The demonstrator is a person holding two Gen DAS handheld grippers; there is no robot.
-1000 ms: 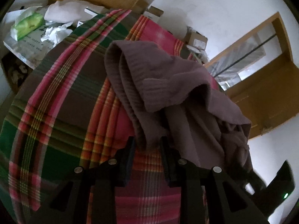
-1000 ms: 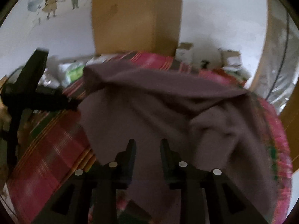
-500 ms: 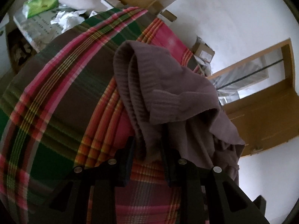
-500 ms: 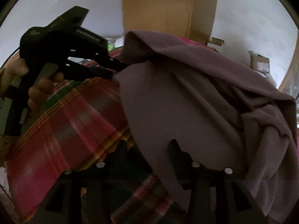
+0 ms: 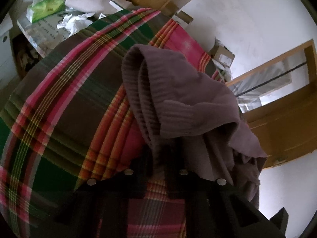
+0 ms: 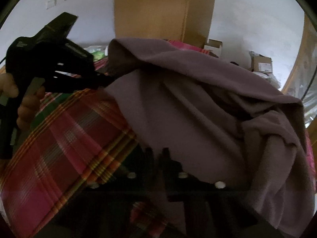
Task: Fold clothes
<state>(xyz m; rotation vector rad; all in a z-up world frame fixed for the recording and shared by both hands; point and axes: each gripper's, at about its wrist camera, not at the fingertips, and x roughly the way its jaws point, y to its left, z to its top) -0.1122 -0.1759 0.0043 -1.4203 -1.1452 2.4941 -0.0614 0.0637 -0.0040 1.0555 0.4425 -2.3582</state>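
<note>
Mauve knit, ribbed at the hem: sweater (image 5: 178, 99), bunched and lifted off the plaid cloth (image 5: 65, 103), hung between two tongs. Held high at two points, probably to let the body drop straight and show the edges before a fold. Folded hem looped forward over the left tongs (image 5: 158, 158), pinched tight there, jaws close with fabric between. From the right wrist view, left tongs (image 6: 103, 81) biting the near corner of the sweater (image 6: 198, 107), a hand (image 6: 23, 107) wrapped round the handle. Right tongs (image 6: 158, 154) closed on the lower edge, jaws nearly together, cloth draped over the right finger and hiding part of the grip. Bulk of the sweater slumped to the right in a knot of folds, likely a sleeve tangled in it; too crumpled to tell which. Plaid cloth spread flat beneath as the folding surface, bare on the left side, room enough to lay the garment down. Further out: green pack (image 5: 46, 7) and crumpled paper (image 5: 73, 20) on a side surface beyond the cloth, cartons (image 6: 260, 63) by the wall, wooden frame (image 5: 283, 103) at right. Fold itself judged not yet begun.
</note>
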